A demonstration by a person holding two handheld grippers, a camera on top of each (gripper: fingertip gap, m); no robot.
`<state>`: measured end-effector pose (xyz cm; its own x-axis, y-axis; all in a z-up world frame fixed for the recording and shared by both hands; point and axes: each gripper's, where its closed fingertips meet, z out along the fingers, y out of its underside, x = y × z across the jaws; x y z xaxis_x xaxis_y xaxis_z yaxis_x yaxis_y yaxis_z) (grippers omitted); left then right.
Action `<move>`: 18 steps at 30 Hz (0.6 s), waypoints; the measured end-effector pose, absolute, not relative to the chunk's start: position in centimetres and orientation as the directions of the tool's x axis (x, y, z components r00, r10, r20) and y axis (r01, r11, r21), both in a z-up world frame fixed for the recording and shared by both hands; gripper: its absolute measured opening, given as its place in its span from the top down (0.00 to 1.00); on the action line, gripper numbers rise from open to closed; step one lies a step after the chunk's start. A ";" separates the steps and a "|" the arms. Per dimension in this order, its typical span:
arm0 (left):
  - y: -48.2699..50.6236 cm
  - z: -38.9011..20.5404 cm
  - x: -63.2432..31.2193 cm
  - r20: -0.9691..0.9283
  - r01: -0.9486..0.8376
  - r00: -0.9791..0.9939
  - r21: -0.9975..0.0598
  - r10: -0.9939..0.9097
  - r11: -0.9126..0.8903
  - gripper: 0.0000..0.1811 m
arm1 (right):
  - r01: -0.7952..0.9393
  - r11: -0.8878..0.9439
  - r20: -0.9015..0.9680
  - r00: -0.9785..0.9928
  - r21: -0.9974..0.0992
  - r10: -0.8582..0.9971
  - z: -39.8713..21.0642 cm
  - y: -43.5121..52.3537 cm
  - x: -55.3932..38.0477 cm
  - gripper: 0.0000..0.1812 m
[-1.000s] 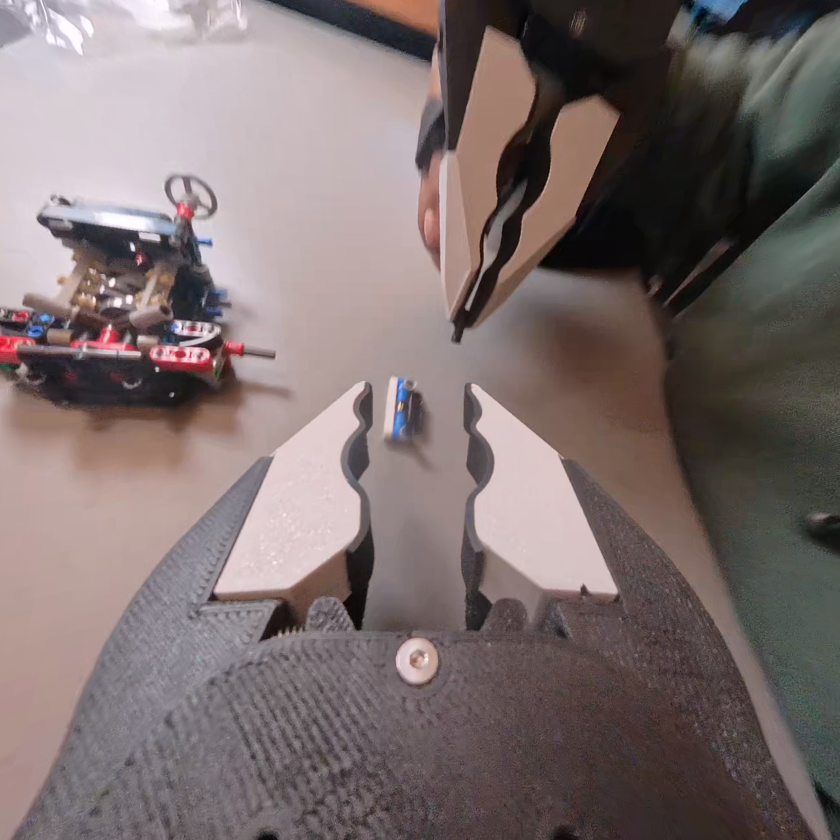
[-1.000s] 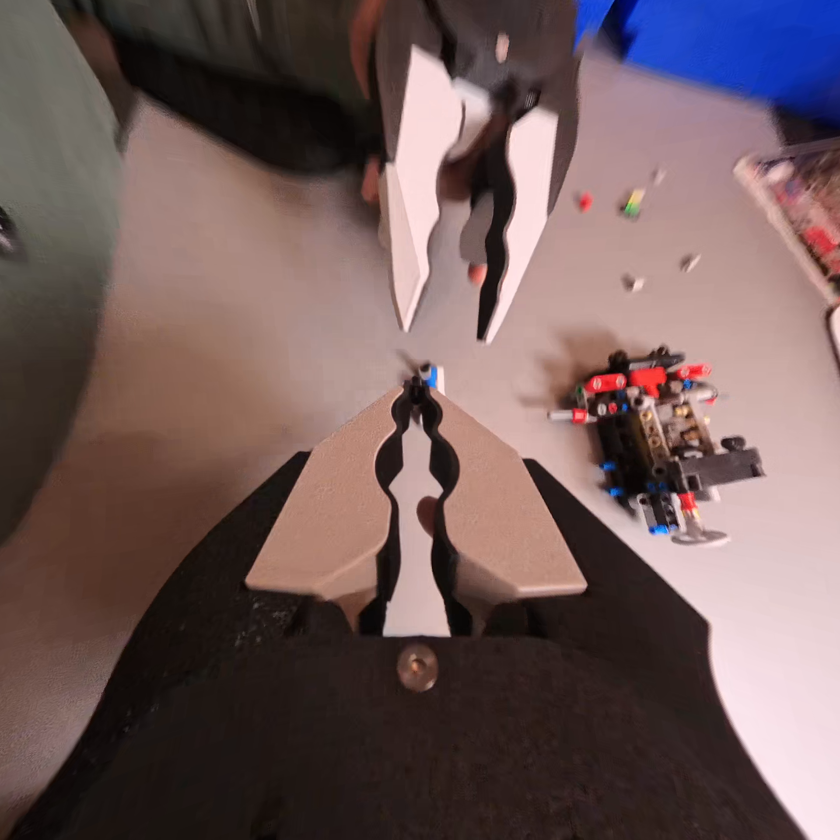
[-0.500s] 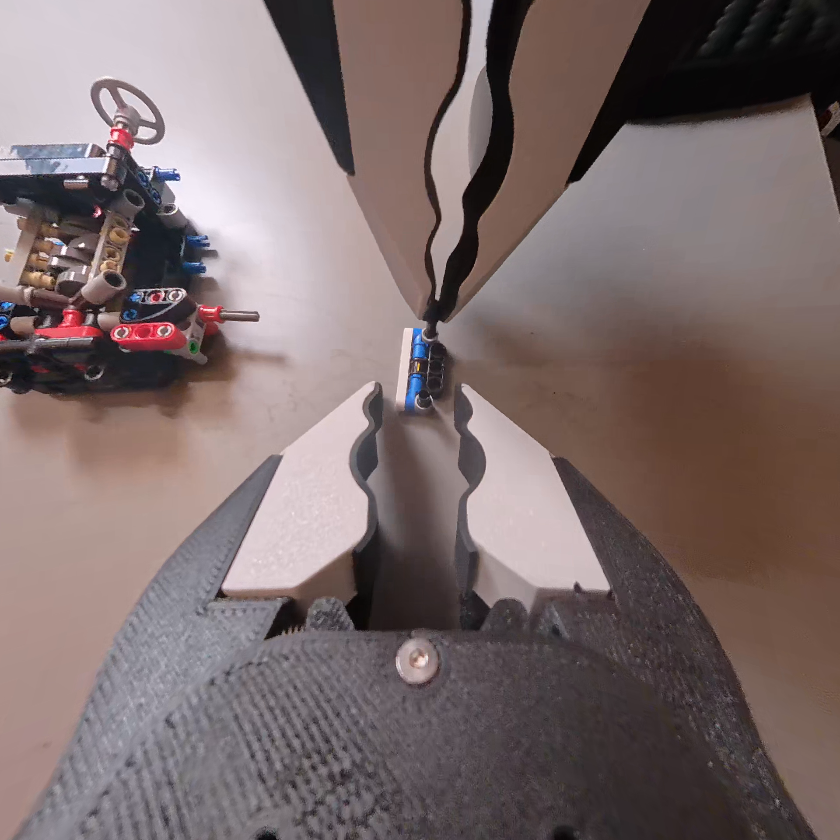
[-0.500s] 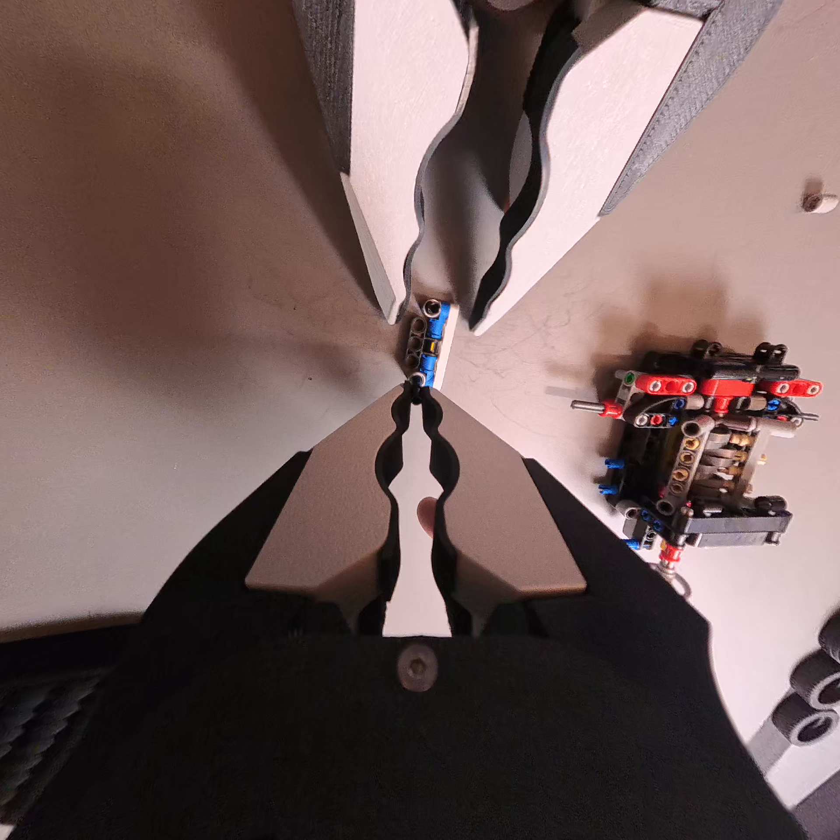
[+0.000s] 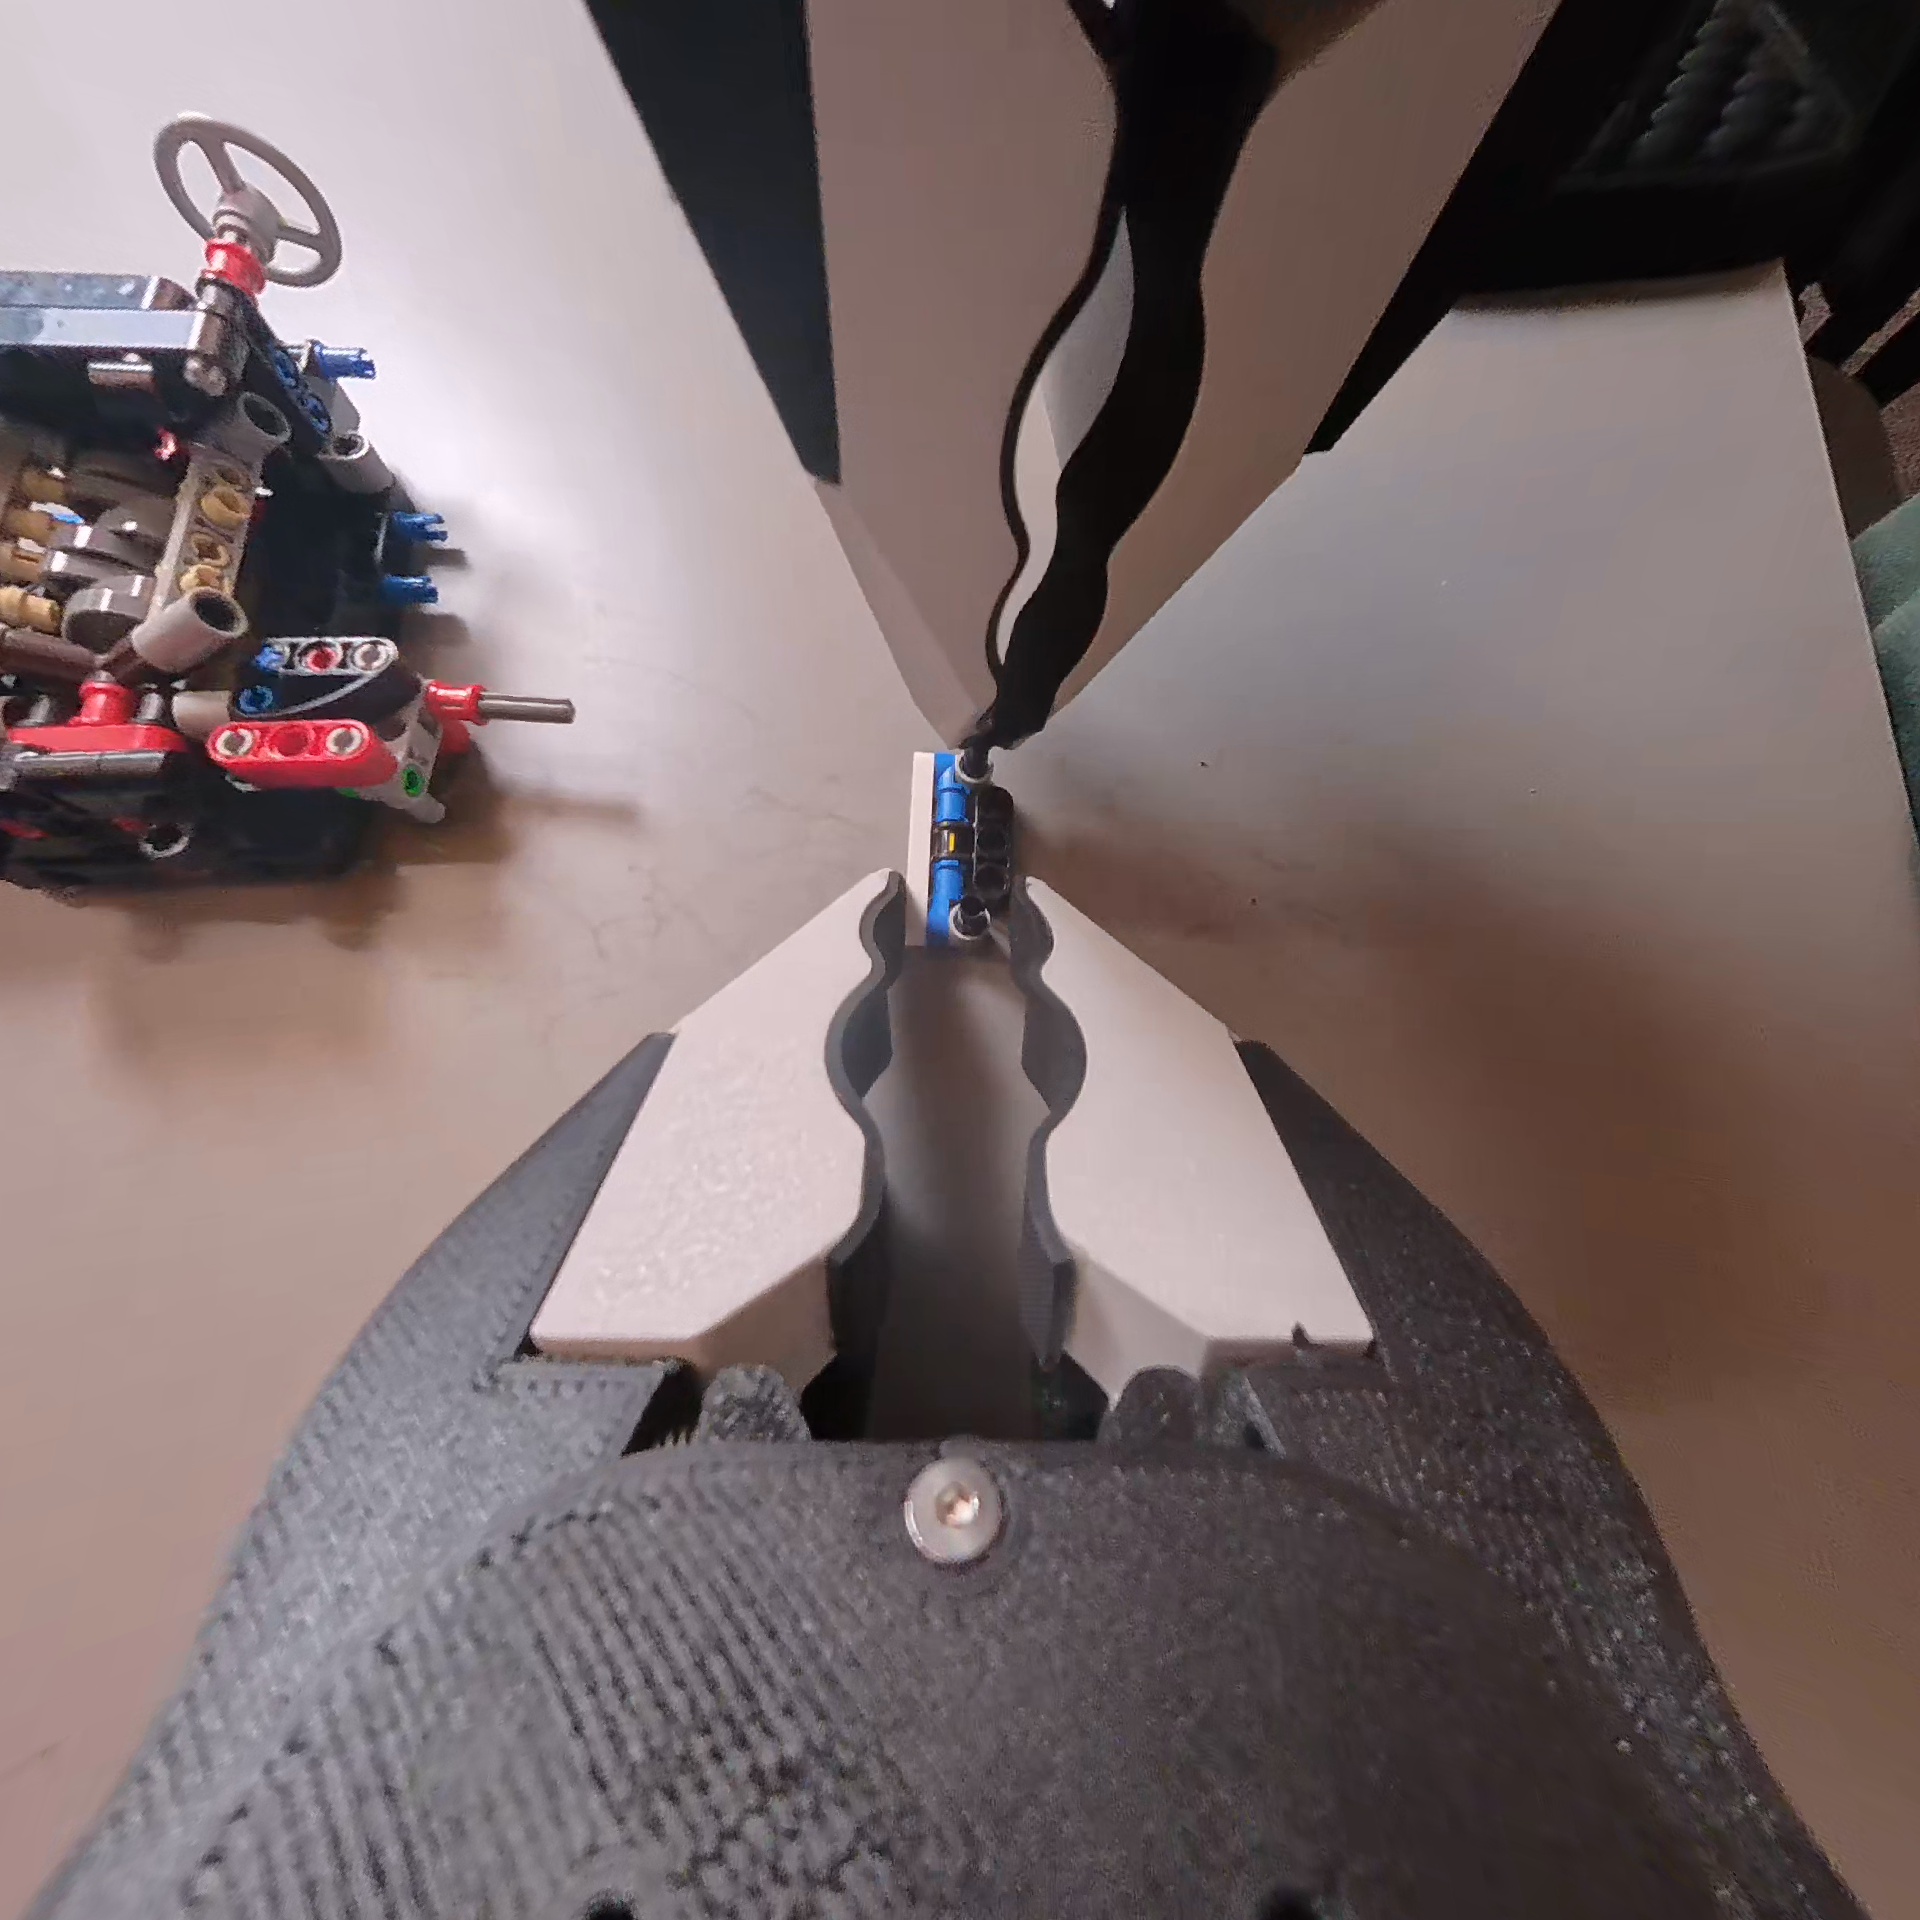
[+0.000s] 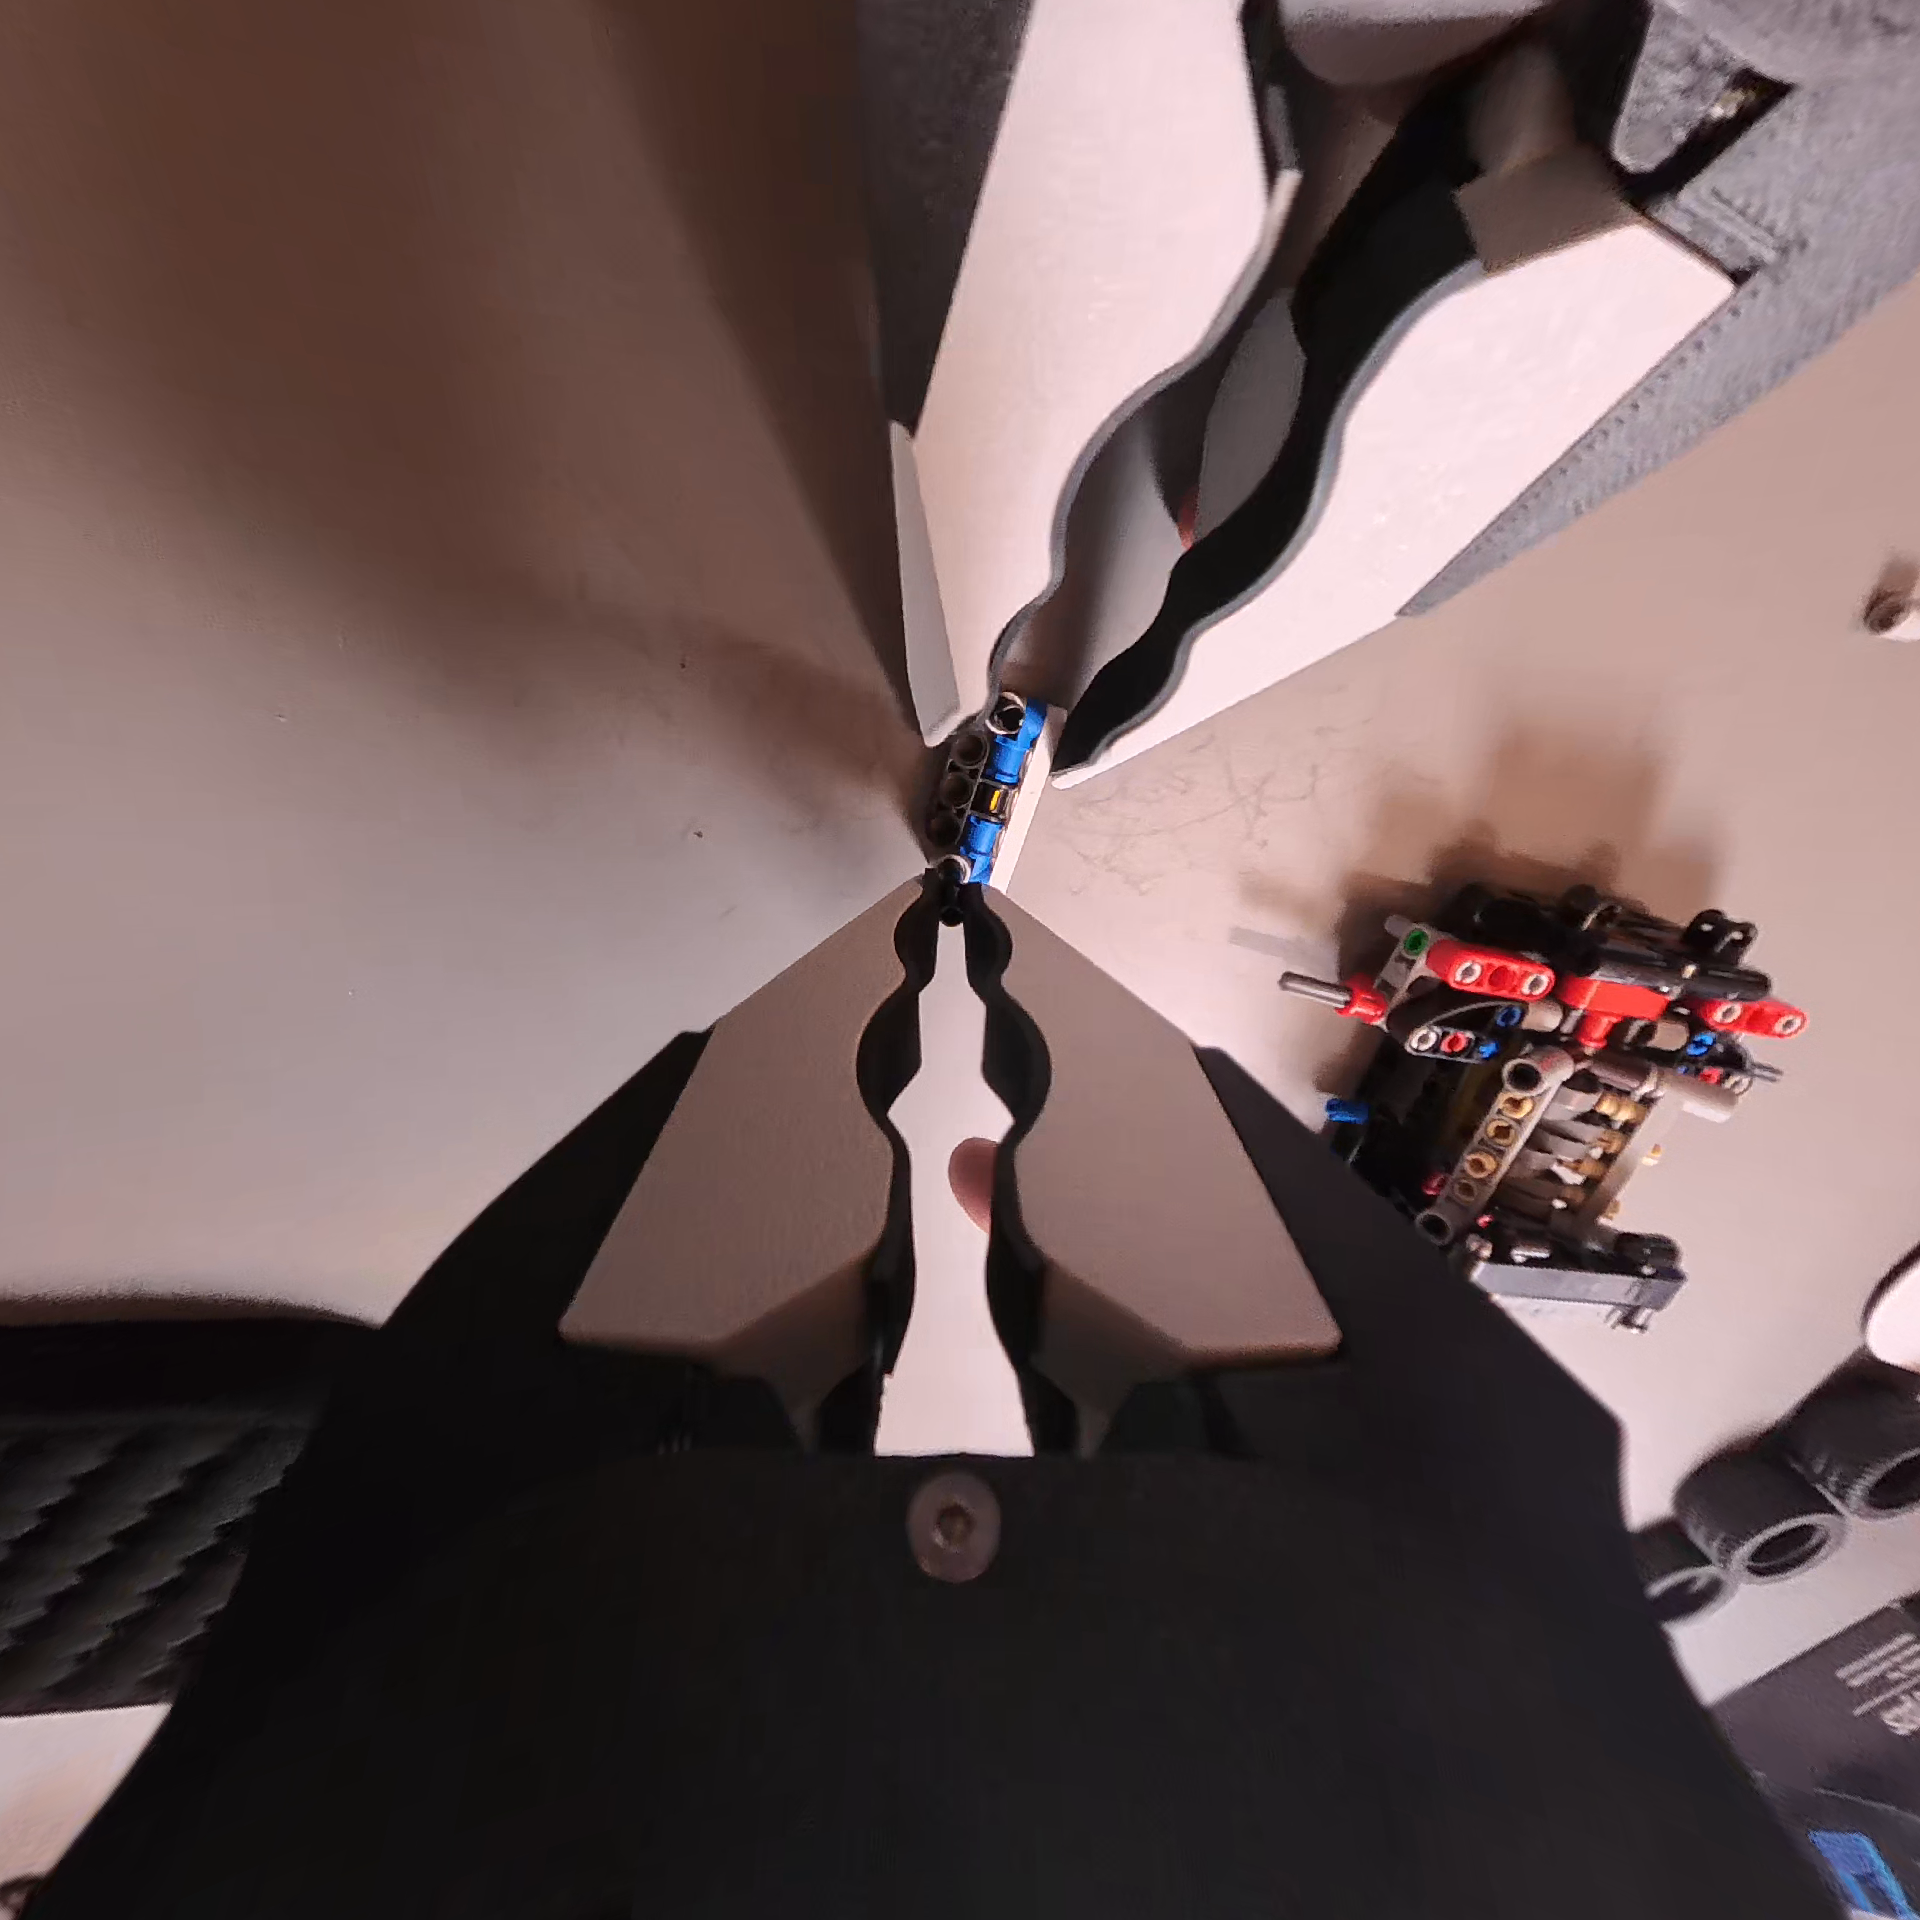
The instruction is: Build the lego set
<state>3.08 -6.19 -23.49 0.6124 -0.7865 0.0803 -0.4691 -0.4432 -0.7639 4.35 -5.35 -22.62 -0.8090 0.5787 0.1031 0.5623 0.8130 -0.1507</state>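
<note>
Small sub-assembly (image 5: 961, 847), a white beam with blue pins and a black beam, lies on the desk (image 5: 1455, 727) between both tools, well apart from the chassis (image 5: 197, 582). Right hand-held gripper (image 6: 951, 906) is pinched on a black pin at its end; left hand-held gripper (image 5: 956, 914) is spread around the other end. I judge this pin insertion: next I clamp left, then push straight.

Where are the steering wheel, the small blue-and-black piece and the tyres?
steering wheel (image 5: 247, 201): left wrist view, hub.
small piece (image 5: 961, 847): left wrist view, blue middle.
tyres (image 6: 1766, 1519): right wrist view, nearest tyre's tread.

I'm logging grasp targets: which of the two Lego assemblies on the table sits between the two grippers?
The small white, blue and black Lego sub-assembly, lying alone between both grippers' tips; the large red, black and grey vehicle chassis with the steering wheel sits off to the side.
</note>
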 end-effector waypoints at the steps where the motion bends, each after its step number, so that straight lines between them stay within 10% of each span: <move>1: -6.2 -23.5 3.0 0.086 -0.467 0.612 -0.764 -0.786 -0.446 0.90 | 0.551 0.821 0.105 -0.816 -0.151 0.568 -22.6 -5.4 4.3 0.98; 18: -6.2 -23.6 3.1 0.086 -0.475 0.598 -0.762 -0.797 -0.439 0.90 | 0.406 0.912 0.067 -0.910 -0.059 0.409 -23.3 -5.6 4.3 0.98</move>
